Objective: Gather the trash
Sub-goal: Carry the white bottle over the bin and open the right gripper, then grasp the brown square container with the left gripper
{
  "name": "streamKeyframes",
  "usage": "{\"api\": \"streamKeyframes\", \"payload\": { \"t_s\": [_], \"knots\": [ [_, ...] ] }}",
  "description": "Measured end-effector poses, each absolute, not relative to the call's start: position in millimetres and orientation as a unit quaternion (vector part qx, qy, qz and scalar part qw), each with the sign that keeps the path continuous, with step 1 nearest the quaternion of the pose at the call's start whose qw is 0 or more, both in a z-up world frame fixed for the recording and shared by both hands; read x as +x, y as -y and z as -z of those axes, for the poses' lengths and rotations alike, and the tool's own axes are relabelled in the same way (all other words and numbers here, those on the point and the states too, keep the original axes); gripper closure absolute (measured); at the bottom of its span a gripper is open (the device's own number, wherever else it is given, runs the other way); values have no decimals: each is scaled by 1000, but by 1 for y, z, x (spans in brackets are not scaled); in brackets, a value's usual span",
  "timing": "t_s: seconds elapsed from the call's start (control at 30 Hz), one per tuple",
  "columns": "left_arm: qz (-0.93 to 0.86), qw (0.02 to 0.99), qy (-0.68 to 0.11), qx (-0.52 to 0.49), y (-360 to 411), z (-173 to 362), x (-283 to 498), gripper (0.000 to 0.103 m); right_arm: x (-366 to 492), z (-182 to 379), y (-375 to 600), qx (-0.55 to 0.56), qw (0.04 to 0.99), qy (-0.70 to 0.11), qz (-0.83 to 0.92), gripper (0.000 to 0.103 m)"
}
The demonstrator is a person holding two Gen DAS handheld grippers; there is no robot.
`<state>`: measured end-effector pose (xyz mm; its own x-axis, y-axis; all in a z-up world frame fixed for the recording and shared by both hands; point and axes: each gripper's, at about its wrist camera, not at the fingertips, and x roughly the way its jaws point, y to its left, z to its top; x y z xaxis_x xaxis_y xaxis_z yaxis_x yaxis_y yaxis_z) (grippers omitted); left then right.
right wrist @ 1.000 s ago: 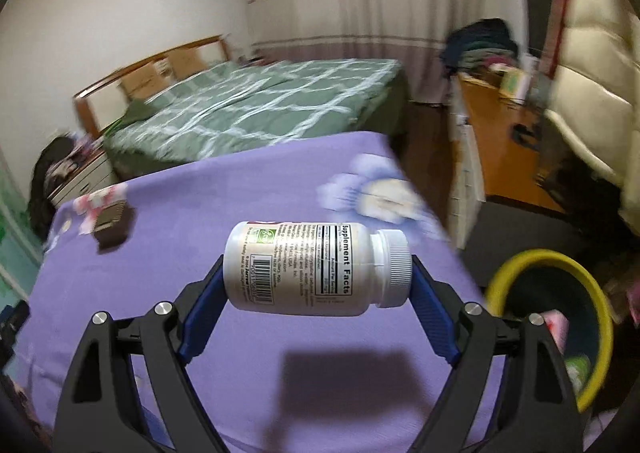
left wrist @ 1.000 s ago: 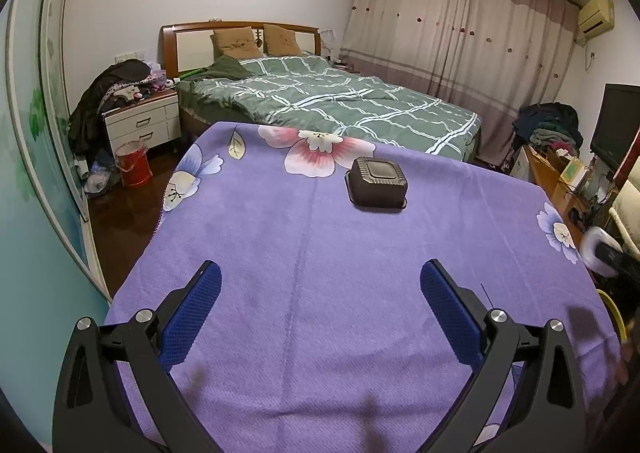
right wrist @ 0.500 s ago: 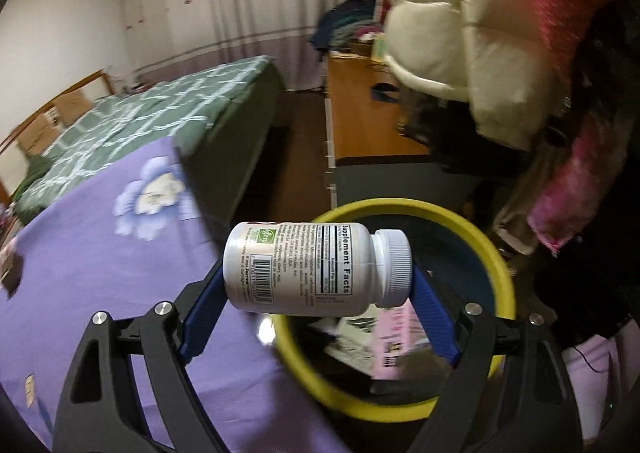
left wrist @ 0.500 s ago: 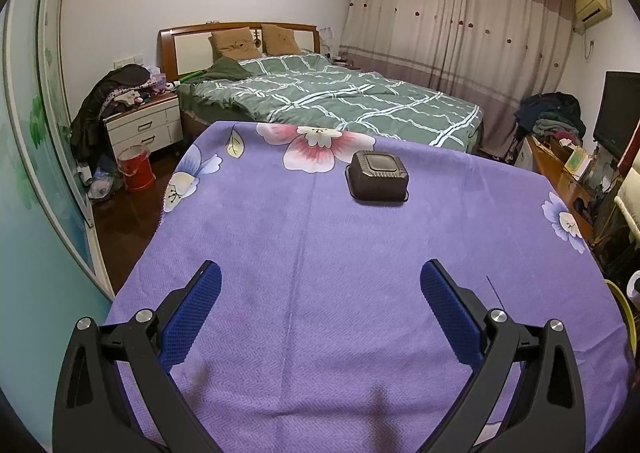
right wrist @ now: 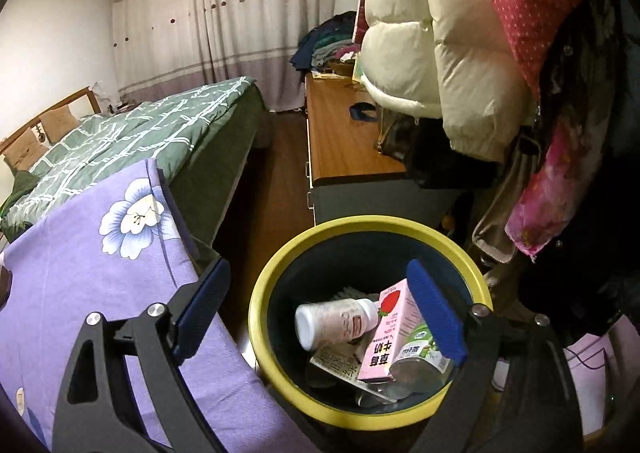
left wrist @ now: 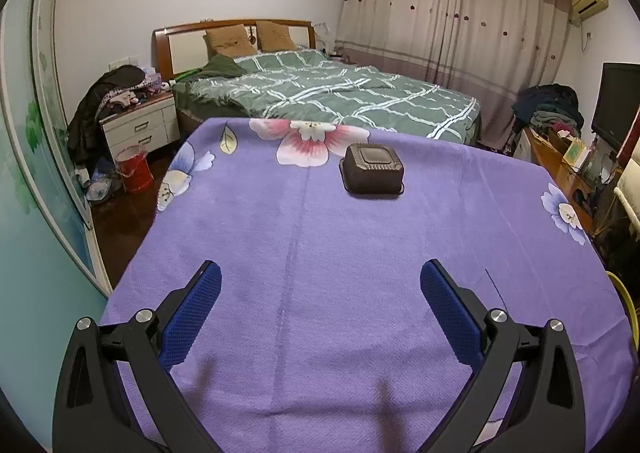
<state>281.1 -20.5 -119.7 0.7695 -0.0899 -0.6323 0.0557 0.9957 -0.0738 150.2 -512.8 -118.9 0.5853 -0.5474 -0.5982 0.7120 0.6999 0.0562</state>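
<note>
My right gripper (right wrist: 318, 289) hangs over a yellow-rimmed dark bin (right wrist: 280, 265) beside the table, its jaws opening with nothing between them. Down in the bin lies the white supplement bottle (right wrist: 334, 323) on its side, next to a pink carton (right wrist: 386, 333) and a green-labelled container (right wrist: 420, 353). A dark brown plastic box (left wrist: 374, 169) sits on the purple flowered tablecloth (left wrist: 320, 253) toward its far side. My left gripper (left wrist: 320, 297) stands open above the near part of the cloth, well short of the box.
A green-checked bed (left wrist: 332, 93) lies beyond the table. A wooden desk (right wrist: 340, 141) stands behind the bin, with padded coats (right wrist: 420, 45) hanging close over its right side. A nightstand (left wrist: 140, 129) and a red bucket (left wrist: 134, 169) are at far left.
The right gripper swung from over the table to above the bin, opened, and the white bottle dropped from its jaws into the bin. The left gripper stayed where it was.
</note>
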Motion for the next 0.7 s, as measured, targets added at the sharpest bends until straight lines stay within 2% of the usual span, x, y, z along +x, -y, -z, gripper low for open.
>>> {"api": "streamKeyframes", "payload": {
  "t_s": [0.27, 0.53, 0.7],
  "knots": [
    [48, 920, -388, 10, 59, 108, 314, 5, 149, 116, 508, 145, 888, -272, 341, 18],
    [31, 931, -362, 36, 105, 100, 385, 5, 147, 118, 516, 168, 888, -273, 328, 18],
    [14, 925, -379, 21, 112, 115, 439, 5, 149, 118, 514, 162, 890, -274, 326, 18]
  ]
}}
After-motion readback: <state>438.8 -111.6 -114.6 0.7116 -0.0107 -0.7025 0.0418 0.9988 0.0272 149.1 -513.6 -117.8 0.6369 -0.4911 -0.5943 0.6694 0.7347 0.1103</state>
